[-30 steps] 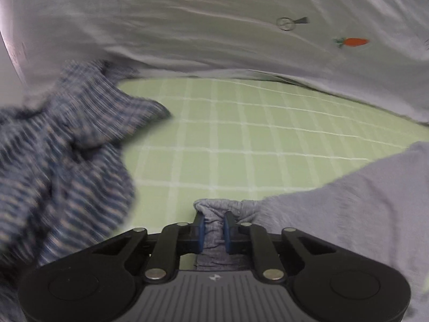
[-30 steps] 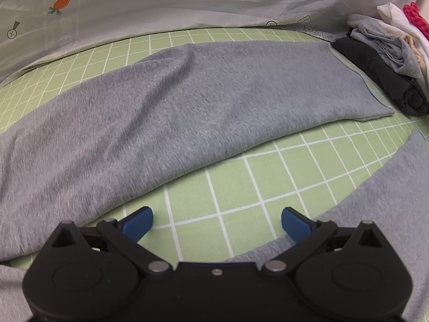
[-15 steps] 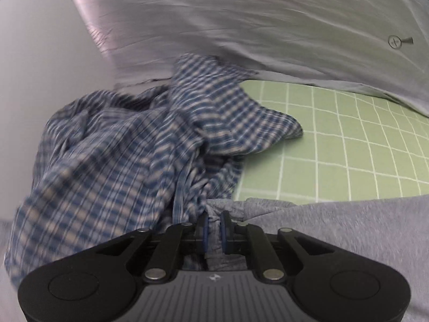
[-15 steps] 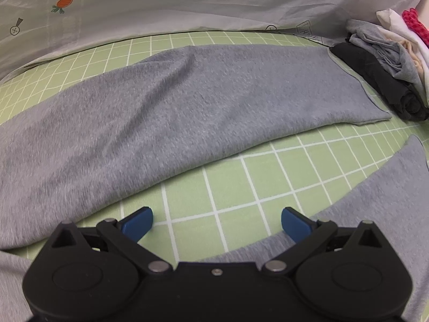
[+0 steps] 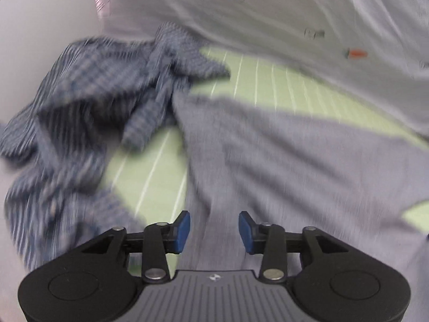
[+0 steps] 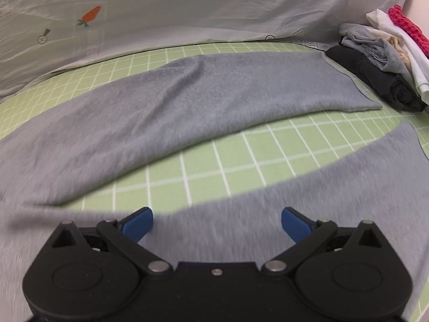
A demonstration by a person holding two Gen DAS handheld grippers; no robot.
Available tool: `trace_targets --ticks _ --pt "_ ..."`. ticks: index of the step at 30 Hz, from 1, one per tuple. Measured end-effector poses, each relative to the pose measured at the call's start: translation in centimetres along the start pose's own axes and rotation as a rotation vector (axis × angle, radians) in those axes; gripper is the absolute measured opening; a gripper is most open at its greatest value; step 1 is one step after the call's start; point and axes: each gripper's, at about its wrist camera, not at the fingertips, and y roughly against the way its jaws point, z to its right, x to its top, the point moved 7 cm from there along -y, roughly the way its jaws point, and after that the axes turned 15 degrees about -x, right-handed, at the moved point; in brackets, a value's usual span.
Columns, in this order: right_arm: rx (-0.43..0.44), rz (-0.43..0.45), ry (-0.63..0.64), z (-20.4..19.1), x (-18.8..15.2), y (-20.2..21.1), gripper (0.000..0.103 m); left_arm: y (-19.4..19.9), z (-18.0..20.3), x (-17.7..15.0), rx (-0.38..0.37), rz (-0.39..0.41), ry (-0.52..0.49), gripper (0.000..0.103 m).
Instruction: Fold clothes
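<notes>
Grey trousers (image 6: pixel 203 102) lie spread on the green grid mat (image 6: pixel 236 158), one leg across the middle and the other leg (image 6: pixel 335 187) nearer me. My right gripper (image 6: pixel 216 222) is open and empty just above the near leg. In the left wrist view my left gripper (image 5: pixel 214 230) is open, with the grey trousers (image 5: pixel 281 155) lying flat under and ahead of it. The left view is motion-blurred.
A crumpled blue checked shirt (image 5: pixel 88 107) lies at the left edge of the mat. A stack of folded clothes (image 6: pixel 383 64), black, grey, white and red, sits at the far right. A white sheet with a carrot print (image 6: pixel 91 14) rises behind the mat.
My left gripper has opened and let go of the grey trousers, then pulled back and up. My right gripper has moved nearer over the near leg, still open.
</notes>
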Motion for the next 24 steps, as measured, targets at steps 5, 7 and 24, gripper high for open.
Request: trace_targets --ticks 5,7,24 --pt "0.002 -0.005 -0.007 1.1 -2.0 1.5 0.103 0.7 -0.3 -3.9 -0.002 -0.005 0.100 0.063" --pt "0.004 -0.009 -0.011 1.5 -2.6 1.8 0.103 0.8 -0.3 -4.8 -0.009 0.003 0.112 0.062" --pt "0.017 0.002 0.039 3.5 -5.4 3.7 0.103 6.0 -6.4 -8.1 0.339 0.027 0.193 0.003"
